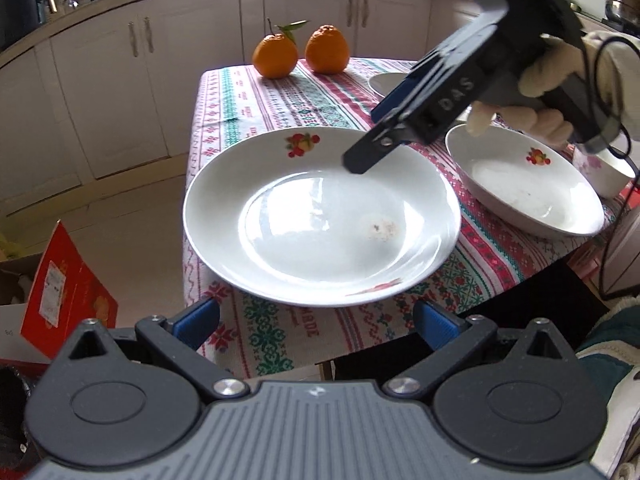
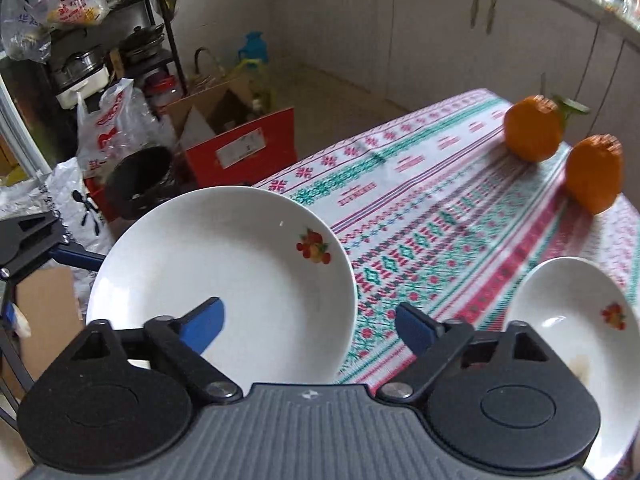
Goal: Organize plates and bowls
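plate (image 1: 320, 216): white, fruit print, stained | L gripper (image 1: 316, 326) & R gripper (image 2: 310, 326): jaws apart, empty

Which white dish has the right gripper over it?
The large plate at the table's near-left corner; the right gripper straddles its rim. The smaller dish sits apart, to its right.
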Tool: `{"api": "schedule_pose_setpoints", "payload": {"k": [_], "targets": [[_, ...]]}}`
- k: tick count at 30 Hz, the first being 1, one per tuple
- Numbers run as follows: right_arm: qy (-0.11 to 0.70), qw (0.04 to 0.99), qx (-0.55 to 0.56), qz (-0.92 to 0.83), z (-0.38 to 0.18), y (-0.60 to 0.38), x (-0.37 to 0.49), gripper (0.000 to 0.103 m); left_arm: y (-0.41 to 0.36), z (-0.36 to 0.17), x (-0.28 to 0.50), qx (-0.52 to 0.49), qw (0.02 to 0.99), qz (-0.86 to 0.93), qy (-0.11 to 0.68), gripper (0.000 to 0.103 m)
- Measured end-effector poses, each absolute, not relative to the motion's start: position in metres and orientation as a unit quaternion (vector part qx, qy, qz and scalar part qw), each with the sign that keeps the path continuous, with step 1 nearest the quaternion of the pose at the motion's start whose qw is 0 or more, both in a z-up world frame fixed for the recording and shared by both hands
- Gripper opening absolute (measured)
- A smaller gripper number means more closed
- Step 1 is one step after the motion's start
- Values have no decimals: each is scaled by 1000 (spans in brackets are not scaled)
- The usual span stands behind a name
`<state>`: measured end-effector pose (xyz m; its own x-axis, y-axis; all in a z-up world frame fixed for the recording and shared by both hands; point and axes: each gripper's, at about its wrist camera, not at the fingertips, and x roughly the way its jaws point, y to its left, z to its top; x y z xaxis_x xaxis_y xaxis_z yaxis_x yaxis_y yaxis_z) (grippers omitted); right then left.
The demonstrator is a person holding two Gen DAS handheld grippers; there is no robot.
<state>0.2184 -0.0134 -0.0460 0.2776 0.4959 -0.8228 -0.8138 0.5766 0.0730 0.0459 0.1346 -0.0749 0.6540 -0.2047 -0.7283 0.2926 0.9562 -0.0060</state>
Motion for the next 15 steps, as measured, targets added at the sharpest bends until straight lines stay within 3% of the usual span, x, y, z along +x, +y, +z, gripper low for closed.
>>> {"api": "schedule_pose_setpoints", "payload": {"k": [5,15], "targets": [[456,761,-175,426,-56,-6,233,73,139,-75,48,51,906,-145,393,102],[483,746,-144,436,-63,-8,248,54,143,-71,52,54,905,-162,391,93]]}}
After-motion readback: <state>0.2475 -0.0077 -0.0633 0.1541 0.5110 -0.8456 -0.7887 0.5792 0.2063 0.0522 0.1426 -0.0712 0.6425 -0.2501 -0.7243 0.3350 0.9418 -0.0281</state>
